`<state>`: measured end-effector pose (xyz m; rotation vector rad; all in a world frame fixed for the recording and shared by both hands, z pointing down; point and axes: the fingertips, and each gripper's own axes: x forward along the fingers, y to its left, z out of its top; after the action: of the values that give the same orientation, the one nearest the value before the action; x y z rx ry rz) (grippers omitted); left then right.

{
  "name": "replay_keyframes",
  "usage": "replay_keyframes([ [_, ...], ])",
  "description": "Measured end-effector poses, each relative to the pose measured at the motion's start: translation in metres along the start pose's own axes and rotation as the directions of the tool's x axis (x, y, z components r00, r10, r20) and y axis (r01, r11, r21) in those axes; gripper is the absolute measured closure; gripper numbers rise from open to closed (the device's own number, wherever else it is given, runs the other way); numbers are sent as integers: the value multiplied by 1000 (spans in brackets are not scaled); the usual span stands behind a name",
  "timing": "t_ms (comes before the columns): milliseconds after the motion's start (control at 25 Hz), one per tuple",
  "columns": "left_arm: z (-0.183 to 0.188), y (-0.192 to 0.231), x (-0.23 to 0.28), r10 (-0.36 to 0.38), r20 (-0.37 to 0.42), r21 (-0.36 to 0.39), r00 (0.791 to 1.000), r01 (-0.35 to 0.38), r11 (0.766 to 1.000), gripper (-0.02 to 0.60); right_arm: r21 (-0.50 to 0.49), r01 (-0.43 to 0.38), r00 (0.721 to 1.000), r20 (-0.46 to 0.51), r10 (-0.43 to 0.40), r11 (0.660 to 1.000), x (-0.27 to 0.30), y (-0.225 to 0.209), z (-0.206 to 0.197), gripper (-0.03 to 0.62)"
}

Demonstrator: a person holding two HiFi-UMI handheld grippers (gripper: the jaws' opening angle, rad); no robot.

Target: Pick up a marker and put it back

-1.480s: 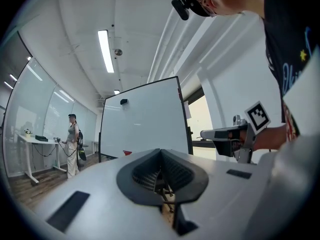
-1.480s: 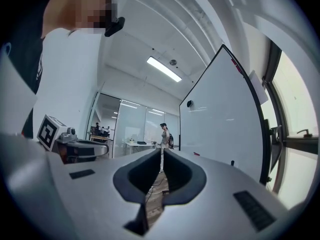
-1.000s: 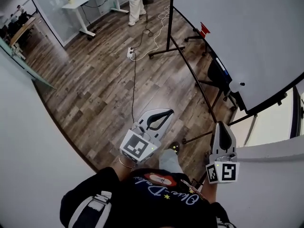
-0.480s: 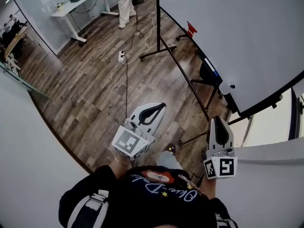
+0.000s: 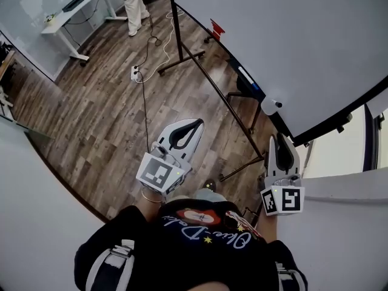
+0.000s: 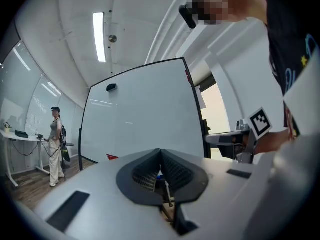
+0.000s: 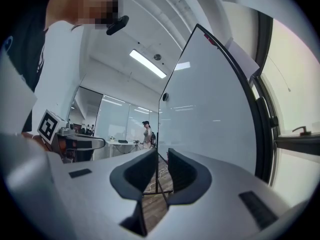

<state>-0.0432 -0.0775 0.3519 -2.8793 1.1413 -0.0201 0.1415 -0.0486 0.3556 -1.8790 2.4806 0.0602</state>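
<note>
Marker (image 5: pixel 245 76): in the head view it is seen as a small blue and white stick, laid flat on the ledge under the whiteboard (image 5: pixel 291 41), far from both tools. It has not been picked up yet. Since a second ago the whiteboard has been brought nearer and more to the left of the picture, so a walk toward the ledge is judged to be under way. The left gripper (image 5: pixel 196 123) and the right gripper (image 5: pixel 282 138) are held low, near the body, well apart from the marker.

In the left gripper view, the left gripper (image 6: pixel 160 152) is seen pinched together, and nothing is held. The whiteboard (image 6: pixel 145 114) is faced from far off.

In the right gripper view, the jaws of the right gripper (image 7: pixel 161 156) are being opened. A narrow gap is shown, and only floor is seen through it. The tool is judged to be made ready for the pick. The marker cannot be made out here.
</note>
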Motion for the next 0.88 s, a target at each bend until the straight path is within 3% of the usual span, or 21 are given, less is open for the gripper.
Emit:
replay_keyframes([
  [280, 4, -10, 36, -47, -21, 36, 999, 47, 998, 578, 17, 56, 998, -1, -56, 998, 6, -27, -3, 528],
  [440, 4, -19, 61, -118, -13, 35, 993, 119, 992, 578, 23, 83, 996, -8, -83, 996, 10, -36, -5, 528],
  [880, 3, -10, 141, -315, -3, 25, 949, 315, 949, 578, 26, 232, 971, -70, -230, 972, 43, -68, -21, 516],
])
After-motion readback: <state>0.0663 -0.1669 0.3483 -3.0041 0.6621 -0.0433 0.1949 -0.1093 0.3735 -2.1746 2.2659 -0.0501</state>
